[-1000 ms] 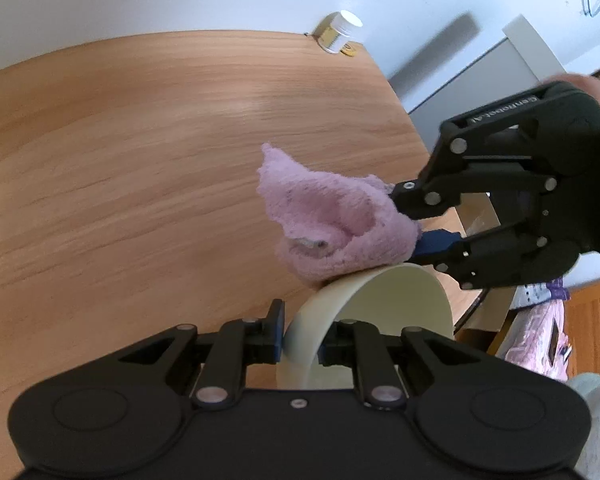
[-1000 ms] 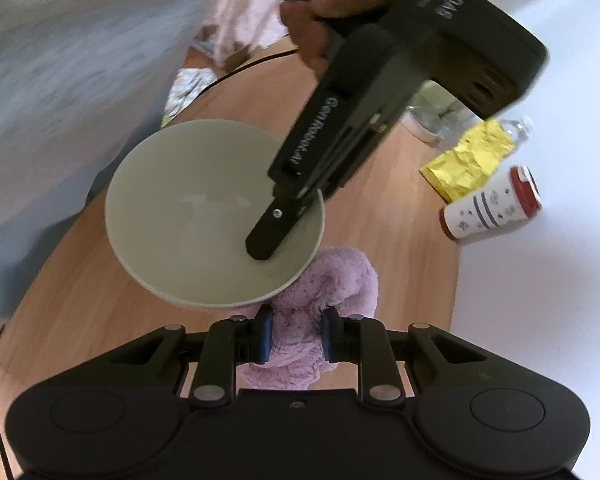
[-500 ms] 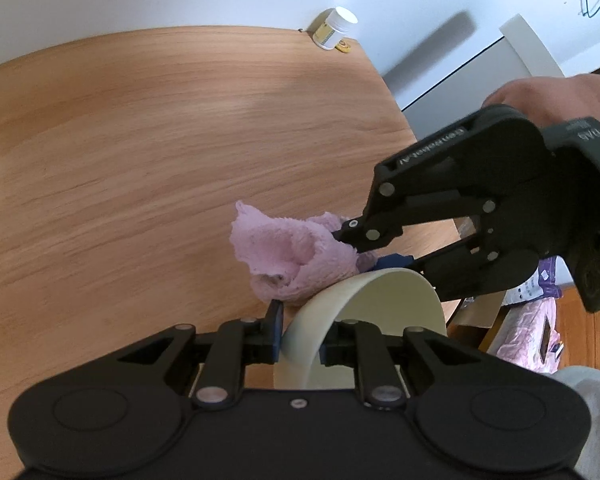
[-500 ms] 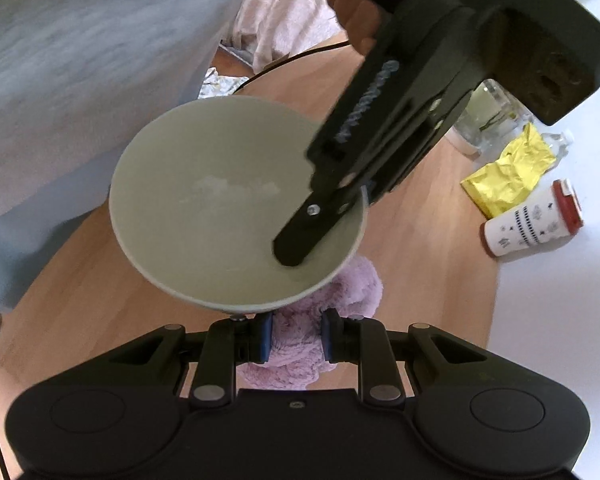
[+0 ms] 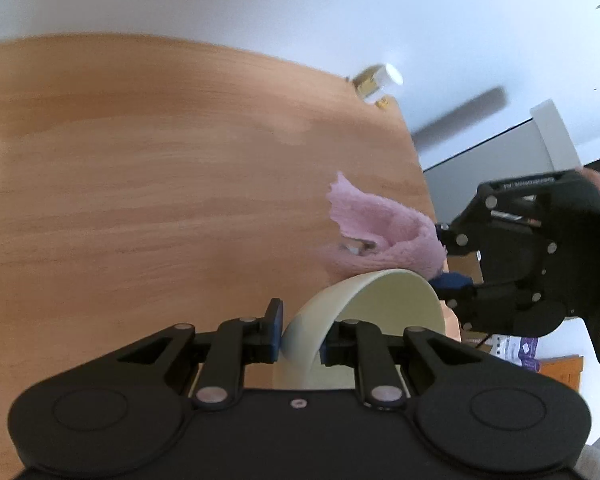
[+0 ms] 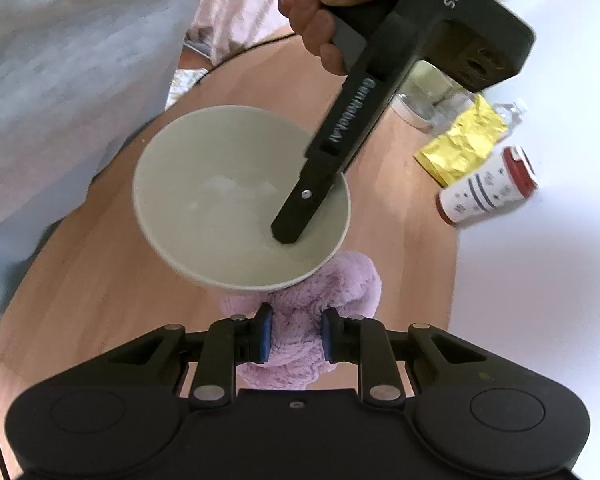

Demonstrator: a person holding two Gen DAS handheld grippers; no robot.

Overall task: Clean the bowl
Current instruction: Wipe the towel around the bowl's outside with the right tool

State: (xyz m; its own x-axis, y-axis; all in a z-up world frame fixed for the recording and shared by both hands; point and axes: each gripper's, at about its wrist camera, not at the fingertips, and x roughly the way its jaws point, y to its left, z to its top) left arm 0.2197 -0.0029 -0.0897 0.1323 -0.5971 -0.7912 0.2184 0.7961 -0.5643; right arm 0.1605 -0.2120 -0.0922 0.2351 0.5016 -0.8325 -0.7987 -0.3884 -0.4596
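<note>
Left fingers [image 5: 274,330]: we hold the bowl's wall between them, one finger outside the rim and the other inside the hollow, closed on it.
Right fingers [image 6: 264,334]: we have them clamped on a bunched pink cloth, the blue pads pressing into the fluff from both sides.
Left gripper [image 5: 300,340]: in the right wrist view we see it [image 6: 286,232] reach down from the far side, its one visible finger lying inside the bowl on the right part of the wall.
Right gripper [image 6: 294,336]: in the left wrist view it [image 5: 444,256] comes in from the right, its tips at the cloth.
Bowl [image 6: 236,196]: pale, held tilted off the table by its rim; the hollow faces the right wrist camera and shows a faint whitish smear at the bottom. From the left wrist it [image 5: 364,312] is seen edge-on, close to the camera.
Cloth [image 6: 316,312]: just below the bowl's near rim and partly hidden by it; we cannot tell whether it touches. In the left wrist view it [image 5: 376,228] sits just beyond the bowl's far edge.
Table [image 5: 140,184]: light wood, bare on its left.
Far right of table: a yellow crumpled packet [image 6: 464,140] and a white cup with a red lid [image 6: 488,188] lying on its side.
Hand [image 6: 332,4]: it grips the left gripper's handle.
</note>
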